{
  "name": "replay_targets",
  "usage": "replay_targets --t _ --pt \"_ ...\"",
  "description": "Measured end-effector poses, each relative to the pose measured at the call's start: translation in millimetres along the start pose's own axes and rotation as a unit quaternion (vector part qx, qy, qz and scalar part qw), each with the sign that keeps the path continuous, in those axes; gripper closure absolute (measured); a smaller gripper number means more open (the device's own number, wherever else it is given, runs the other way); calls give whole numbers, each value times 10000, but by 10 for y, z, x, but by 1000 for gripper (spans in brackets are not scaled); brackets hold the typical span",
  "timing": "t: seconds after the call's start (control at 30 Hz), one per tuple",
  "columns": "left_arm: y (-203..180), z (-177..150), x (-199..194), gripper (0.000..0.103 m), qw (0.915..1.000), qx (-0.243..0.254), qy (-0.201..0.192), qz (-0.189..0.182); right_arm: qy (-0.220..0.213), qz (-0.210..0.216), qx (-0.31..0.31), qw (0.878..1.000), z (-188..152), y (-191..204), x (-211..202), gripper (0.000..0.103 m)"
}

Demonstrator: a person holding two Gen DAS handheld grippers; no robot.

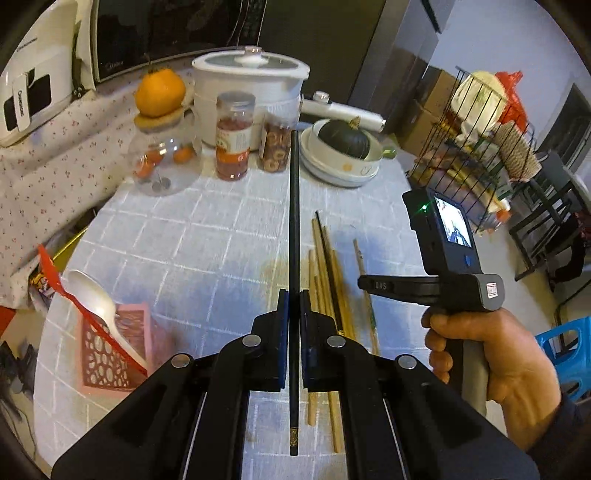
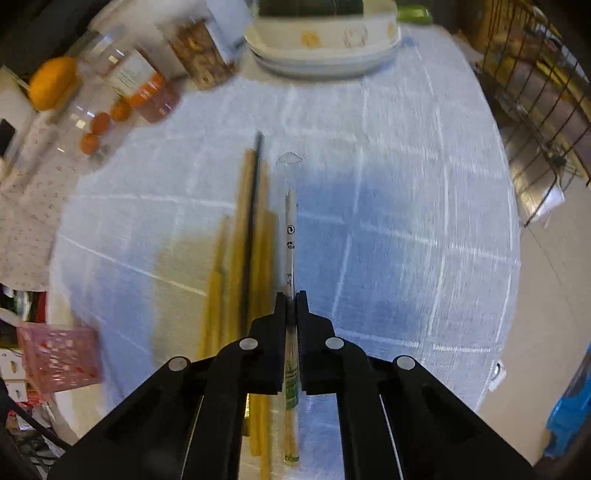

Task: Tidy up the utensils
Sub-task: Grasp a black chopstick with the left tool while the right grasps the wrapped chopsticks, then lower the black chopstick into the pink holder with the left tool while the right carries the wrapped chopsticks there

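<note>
Left gripper (image 1: 294, 295): jaws clenched on a black chopstick (image 1: 294, 221), lifted clear of the checked tablecloth (image 1: 207, 236), pointing toward the bowl.
Right gripper (image 2: 291, 295): jaws clamped on a wrapped chopstick (image 2: 290, 236) in a clear sleeve with small black print and a green-printed end, too blurred to read.
Chopstick pile (image 1: 325, 266): bamboo sticks and one black one, lying on the cloth just left of the wrapped one.
Pink basket (image 1: 118, 343): left of the pile, holding a white spoon (image 1: 92, 295).
Bowl (image 1: 343, 158): beyond the pile, holding a dark squash.
Writing: "DAS" on the right gripper's body; "Midea" on the microwave (image 1: 166, 33).
</note>
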State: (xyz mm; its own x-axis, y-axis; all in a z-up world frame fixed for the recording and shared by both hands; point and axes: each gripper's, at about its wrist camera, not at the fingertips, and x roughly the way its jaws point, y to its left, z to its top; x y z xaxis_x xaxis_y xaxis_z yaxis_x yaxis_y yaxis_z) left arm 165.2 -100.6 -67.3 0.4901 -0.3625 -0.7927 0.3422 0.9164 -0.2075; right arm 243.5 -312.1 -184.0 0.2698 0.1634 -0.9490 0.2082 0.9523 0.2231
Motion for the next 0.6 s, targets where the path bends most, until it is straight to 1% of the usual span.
replay_targets --t 0.2,0.33,0.47,0.53,0.6 --pt "121 94 -322 99 9992 -91 -382 -116 -781 267 -227 9963 -9 143 -449 98" --pt "320 145 -548 99 9974 -289 -657 -47 -1237 577 -424 9897 -15 365 -684 98" --pt "616 236 -815 99 9926 -528 -1077 164 -1594 917 -627 9809 -51 586 -901 97" --pt "741 255 -925 99 9897 -641 -1264 213 -1789 1078 -752 9750 -83 691 -1003 97" --pt "839 261 -1011 99 9863 -720 -1456 293 -1945 1176 -860 9700 -101 818 -1063 97"
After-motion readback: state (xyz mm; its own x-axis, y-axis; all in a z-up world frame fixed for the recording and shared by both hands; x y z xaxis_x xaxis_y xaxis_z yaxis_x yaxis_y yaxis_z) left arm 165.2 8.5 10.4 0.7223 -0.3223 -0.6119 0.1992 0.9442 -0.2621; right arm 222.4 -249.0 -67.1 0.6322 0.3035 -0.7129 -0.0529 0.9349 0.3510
